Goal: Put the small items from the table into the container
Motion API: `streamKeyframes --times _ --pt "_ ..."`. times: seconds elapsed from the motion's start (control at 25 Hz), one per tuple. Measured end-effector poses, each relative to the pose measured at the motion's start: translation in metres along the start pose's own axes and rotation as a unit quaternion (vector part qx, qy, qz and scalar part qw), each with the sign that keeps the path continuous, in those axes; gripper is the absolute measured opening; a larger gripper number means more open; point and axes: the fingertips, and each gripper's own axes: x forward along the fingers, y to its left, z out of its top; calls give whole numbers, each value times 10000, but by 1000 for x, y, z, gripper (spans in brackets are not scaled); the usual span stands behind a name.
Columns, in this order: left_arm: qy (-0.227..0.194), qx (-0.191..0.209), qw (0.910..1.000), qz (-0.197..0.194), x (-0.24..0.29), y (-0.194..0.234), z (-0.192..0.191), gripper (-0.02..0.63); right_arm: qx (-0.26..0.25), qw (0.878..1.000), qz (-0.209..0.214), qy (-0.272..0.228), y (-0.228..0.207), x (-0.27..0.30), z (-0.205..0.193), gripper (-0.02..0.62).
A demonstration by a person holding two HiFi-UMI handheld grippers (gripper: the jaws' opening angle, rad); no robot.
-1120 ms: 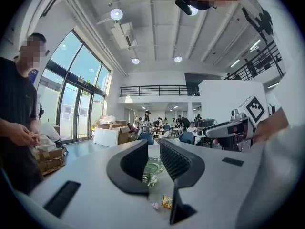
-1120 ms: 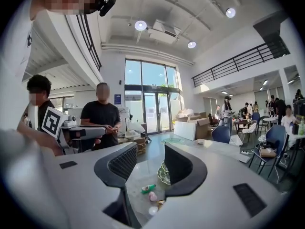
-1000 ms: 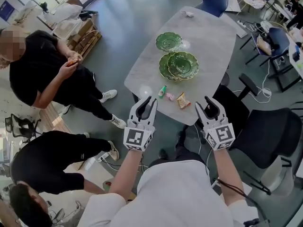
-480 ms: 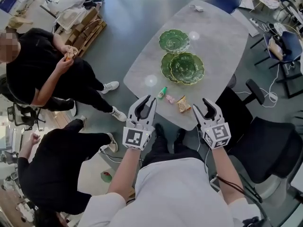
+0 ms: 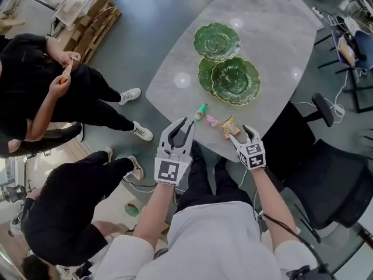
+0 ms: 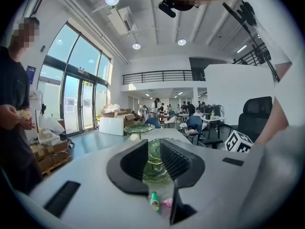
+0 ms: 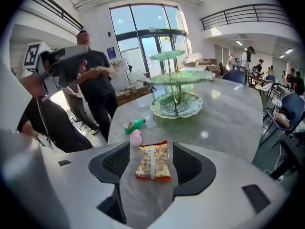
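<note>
Small items: three lie in a row along the near edge of the grey table (image 5: 274,34).
- Snack packet (image 7: 152,162): flat, orange-yellow with a pale centre strip and a red lower band. It is the rightmost of the row and closest to the edge.
- Pink piece (image 7: 136,137): small, rounded and pale pink. It is just beside the packet, on its left.
- Green bottle (image 7: 134,125): small, lying on its side, with a white label band. It is leftmost and set apart from the pink piece.

Container: a tiered green dish stand (image 5: 230,77) with scalloped, leaf-like glazed plates is placed towards the middle of the table, well apart from the row. Nothing is seen in its plates.

Right gripper (image 5: 245,137): held low over the near edge and angled downward. Its jaws are opening and stand wide. The packet is framed between them on the tabletop, with a gap at each pad, so it is not gripped.

Left gripper (image 5: 182,127): held off the near edge, roughly level. Its jaws are partly apart and nothing is held. The bottle and the stand are seen beyond the gap.
</note>
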Motion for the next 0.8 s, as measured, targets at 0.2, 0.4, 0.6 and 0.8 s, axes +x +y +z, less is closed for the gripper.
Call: streamKeyframes --times 0.2,0.4,0.6,0.8 --pt "197 -60 9998 76 6 11 -29 63 108 9974 -39 705 -4 50 -36 307" --pt "414 -139 9990 61 14 17 -66 63 -113 9913 -246 1286 -5 80 -58 325" --pt "378 -12 9993 -49 16 17 -86 63 38 9905 -358 1329 -8 88 -60 269" --pt "301 173 9994 -48 12 21 -80 63 84 9917 -218 1267 -4 75 -51 224"
